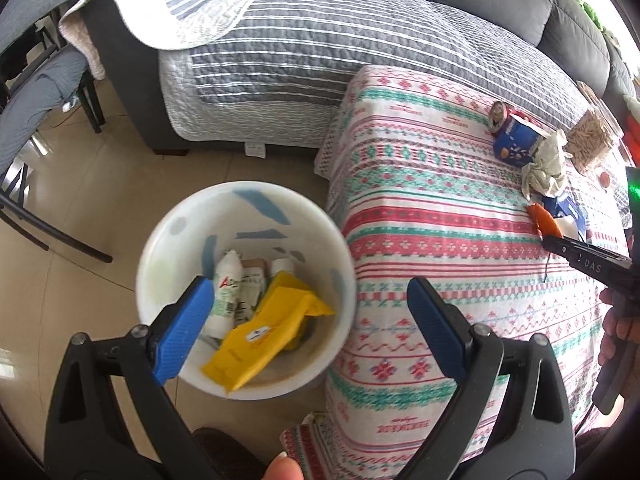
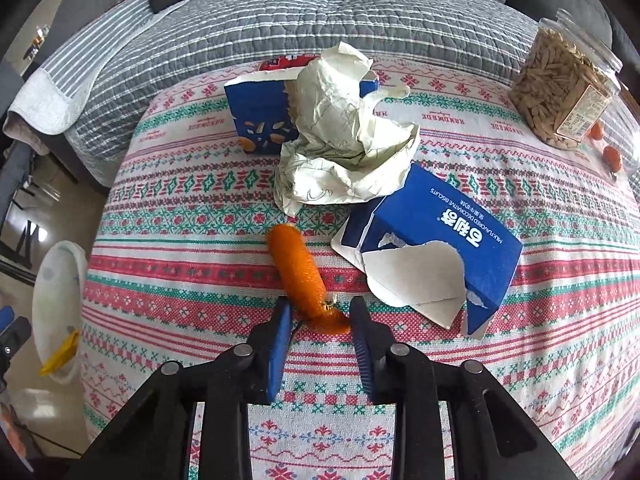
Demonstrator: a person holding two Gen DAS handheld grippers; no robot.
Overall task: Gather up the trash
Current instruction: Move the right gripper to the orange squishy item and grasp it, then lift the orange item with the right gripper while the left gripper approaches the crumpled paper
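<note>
1. The sofa (image 1: 320, 52) with its striped blanket (image 2: 320, 20) fills the back of both views.
2. The bench (image 1: 440, 240) has a cloth with red and green patterns, and both views show it.
3. Only the left view looks down into the white bin (image 1: 244, 216) on the floor beside the bench. A yellow packet (image 1: 264, 332) and a white bottle (image 1: 228, 288) lie inside. The right view shows just its rim at the far left.
4. Only the right view shows the trash on the bench up close: a torn blue box (image 2: 440, 232), a crumpled paper (image 2: 344, 132), another blue box (image 2: 260, 116) behind it, and an orange net (image 2: 296, 268).
5. A jar of seeds (image 2: 564, 84) stands at the far right of the bench.
6. The left gripper (image 1: 310, 320) hangs over the bin, tilted down, with its jaws wide apart and nothing in them.
7. The right gripper (image 2: 320, 320) is low over the bench. Its jaws are part way apart, one on each side of the near end of the orange net. I cannot tell if they pinch it.
</note>
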